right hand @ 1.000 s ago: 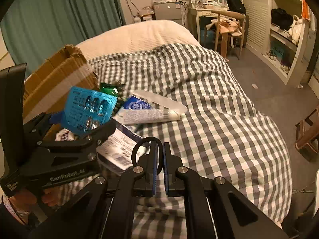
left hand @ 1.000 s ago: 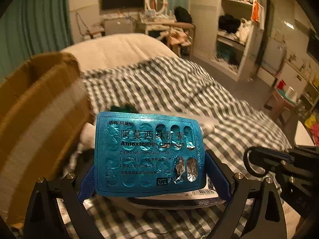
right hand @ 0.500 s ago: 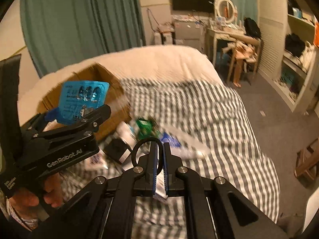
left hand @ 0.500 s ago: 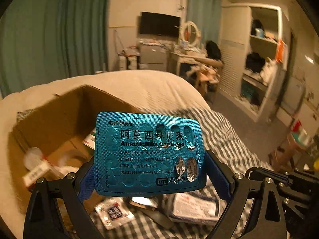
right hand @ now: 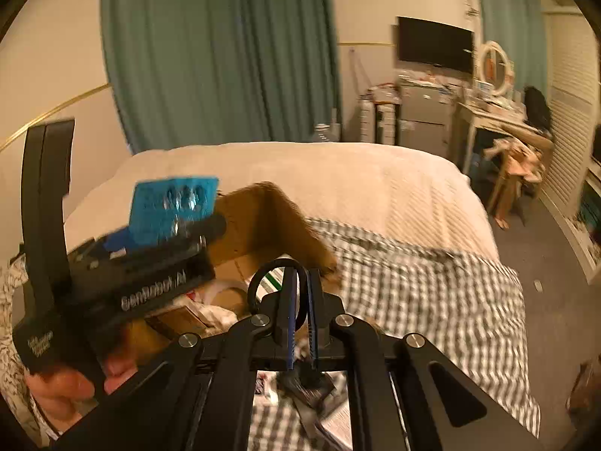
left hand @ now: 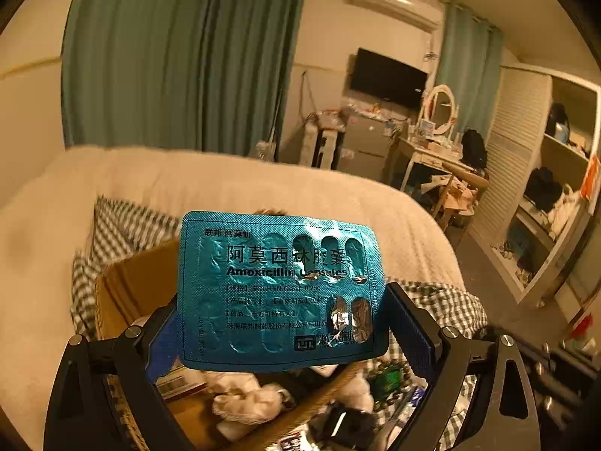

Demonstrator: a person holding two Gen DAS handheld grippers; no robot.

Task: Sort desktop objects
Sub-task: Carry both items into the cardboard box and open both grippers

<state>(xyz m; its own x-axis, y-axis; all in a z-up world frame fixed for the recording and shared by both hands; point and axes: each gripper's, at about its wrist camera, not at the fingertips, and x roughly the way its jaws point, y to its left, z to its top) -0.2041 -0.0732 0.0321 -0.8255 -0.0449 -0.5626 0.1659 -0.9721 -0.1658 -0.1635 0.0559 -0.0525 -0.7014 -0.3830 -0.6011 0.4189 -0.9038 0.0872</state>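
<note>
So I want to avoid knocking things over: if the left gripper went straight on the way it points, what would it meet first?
Probably nothing close. The left gripper, shut on the blister pack, points above the cardboard box toward the cream blanket; that is likely first, though depth is unclear.

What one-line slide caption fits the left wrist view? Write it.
Left tool holds a teal amoxicillin blister pack above an open cardboard box on the bed.

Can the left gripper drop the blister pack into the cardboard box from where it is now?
Probably yes. The left gripper holds the blister pack above the open cardboard box, whose top is uncovered; nothing sits between them. The box already holds clutter, but there looks to be room.
</note>
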